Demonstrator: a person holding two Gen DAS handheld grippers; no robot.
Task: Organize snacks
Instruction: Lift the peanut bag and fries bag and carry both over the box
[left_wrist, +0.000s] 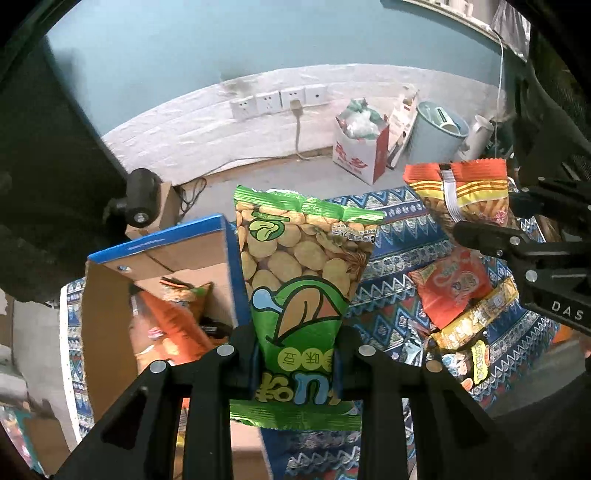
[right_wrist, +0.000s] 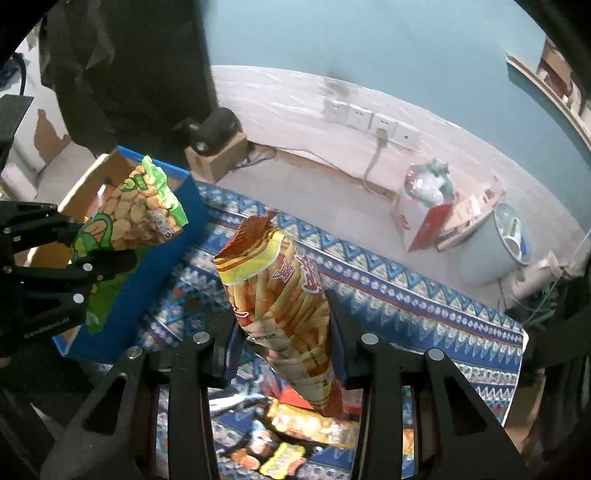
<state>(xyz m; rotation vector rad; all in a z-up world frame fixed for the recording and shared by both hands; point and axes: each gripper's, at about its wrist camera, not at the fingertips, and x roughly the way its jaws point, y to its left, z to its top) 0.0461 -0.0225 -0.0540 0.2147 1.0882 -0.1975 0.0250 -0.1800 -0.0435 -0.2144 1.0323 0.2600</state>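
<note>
My left gripper (left_wrist: 297, 347) is shut on a green bean-snack packet (left_wrist: 299, 280), held upright just right of the open blue cardboard box (left_wrist: 227, 236). The box holds an orange packet (left_wrist: 170, 321) and another bag. My right gripper (right_wrist: 284, 343) is shut on an orange-and-yellow chip-stick packet (right_wrist: 280, 291), held above the patterned cloth (right_wrist: 406, 295). In the left wrist view the right gripper (left_wrist: 480, 221) and its packet (left_wrist: 469, 192) show at the right. In the right wrist view the left gripper (right_wrist: 99, 251) with the green packet (right_wrist: 136, 214) shows at the left, over the box (right_wrist: 184, 229).
Several loose snack packets (left_wrist: 458, 295) lie on the patterned cloth (left_wrist: 399, 236) to the right of the box; more show below my right gripper (right_wrist: 295, 443). On the floor behind stand a red-white bag (left_wrist: 362, 144), a pale blue bin (left_wrist: 436, 129) and a small cardboard box (right_wrist: 218, 158).
</note>
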